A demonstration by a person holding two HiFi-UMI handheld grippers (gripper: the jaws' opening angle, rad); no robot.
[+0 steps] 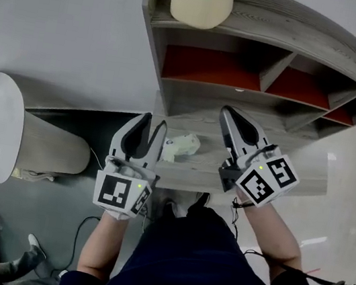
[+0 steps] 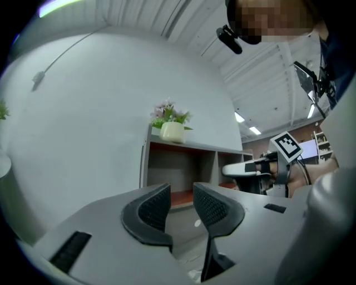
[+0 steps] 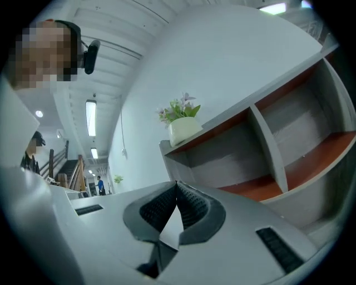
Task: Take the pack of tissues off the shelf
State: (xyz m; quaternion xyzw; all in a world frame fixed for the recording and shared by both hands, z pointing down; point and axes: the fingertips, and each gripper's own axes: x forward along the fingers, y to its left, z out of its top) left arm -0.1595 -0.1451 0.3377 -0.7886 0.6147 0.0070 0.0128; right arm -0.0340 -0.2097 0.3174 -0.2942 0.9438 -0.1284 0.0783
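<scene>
The shelf unit (image 1: 275,19) is pale grey board with a streaky wood grain. Its top edge is curved, and its open compartments are lined in flat red-orange. A smooth, rounded cream plant pot (image 1: 200,7) with green leaves stands on its top, at the upper middle of the head view.

The pack of tissues (image 1: 181,145) is a small, soft-looking, pale greenish-white packet. It lies on the lowest grey ledge of the unit, near the centre of the frame.

The left tongs (image 1: 154,122) are just left of the pack. Their ribbed black pads stand a narrow gap apart with nothing between them. The right tongs (image 1: 229,113) are to the pack's right and a little higher in the frame, with their tips pressed together and empty. The pack sits between the two pairs, and neither grips it.
</scene>
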